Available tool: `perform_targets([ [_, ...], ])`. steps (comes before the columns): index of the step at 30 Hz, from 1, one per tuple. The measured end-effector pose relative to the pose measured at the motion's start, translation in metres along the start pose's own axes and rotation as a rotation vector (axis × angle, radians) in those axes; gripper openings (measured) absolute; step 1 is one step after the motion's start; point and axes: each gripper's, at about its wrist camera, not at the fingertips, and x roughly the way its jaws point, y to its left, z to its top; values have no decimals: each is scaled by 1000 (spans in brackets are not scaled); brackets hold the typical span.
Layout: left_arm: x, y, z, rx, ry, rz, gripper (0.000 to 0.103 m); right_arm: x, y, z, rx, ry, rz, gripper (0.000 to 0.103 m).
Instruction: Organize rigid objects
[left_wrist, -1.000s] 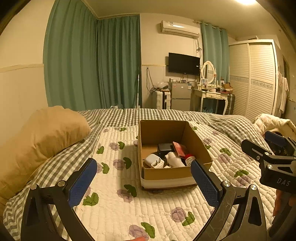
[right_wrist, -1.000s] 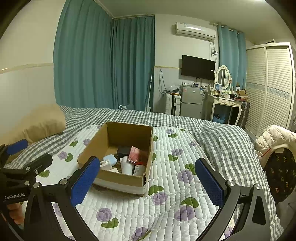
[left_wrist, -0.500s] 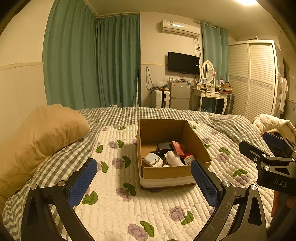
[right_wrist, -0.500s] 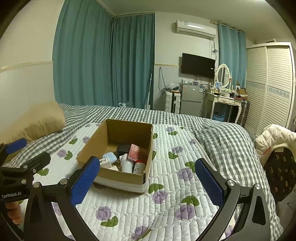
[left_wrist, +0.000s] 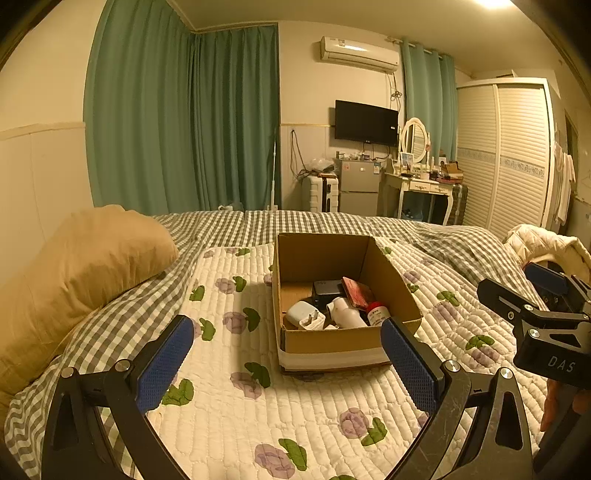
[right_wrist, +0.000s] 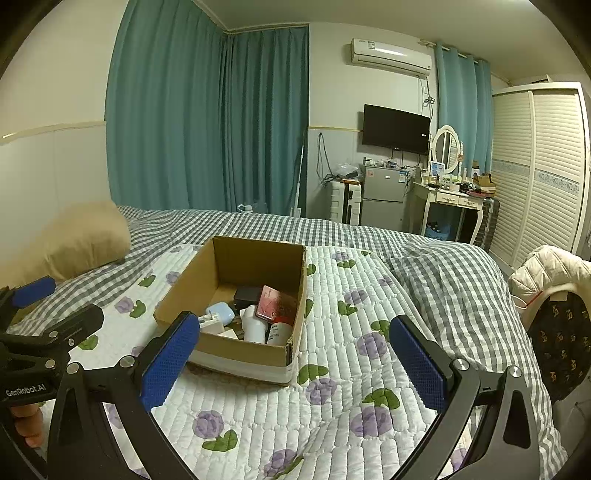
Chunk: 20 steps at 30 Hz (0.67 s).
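Quilted white bedding (left_wrist: 229, 417) printed with purple flowers covers the bed, laid over a grey checked blanket (right_wrist: 454, 280); a tan pillow (left_wrist: 77, 269) lies at its left side, with teal curtains (right_wrist: 207, 122) behind. An open cardboard box (left_wrist: 332, 341) sits on the quilt, near the middle in both views, a white band along its near base. Its near wall hides the lower parts of what is inside; showing above it are a white charger plug (left_wrist: 304, 315), a white bottle (right_wrist: 255, 326), a red-capped bottle (left_wrist: 376, 312), a reddish flat pack (right_wrist: 277, 304), a black block (right_wrist: 247, 294) and a pale blue case (right_wrist: 220, 310); labels are too small to read. Left gripper (left_wrist: 286, 363) hangs short of the box, jaws spread wide and empty; right gripper (right_wrist: 293, 363) likewise gapes with nothing between its 2 blue pads (right_wrist: 170, 363).
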Motion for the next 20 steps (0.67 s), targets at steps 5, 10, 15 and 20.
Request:
perform_targets([
  [5, 0, -1, 0, 1, -2, 0, 103, 0, 0, 1, 6, -1, -3, 103],
  [10, 0, -1, 0, 1, -1, 1, 103, 1, 1, 1, 5, 2, -6, 103],
  [15, 0, 1, 0, -3, -2, 1, 103, 3, 2, 0, 3, 6, -4, 103],
  [20, 1, 0, -3, 0, 3, -3, 103, 3, 2, 0, 3, 5, -3, 103],
])
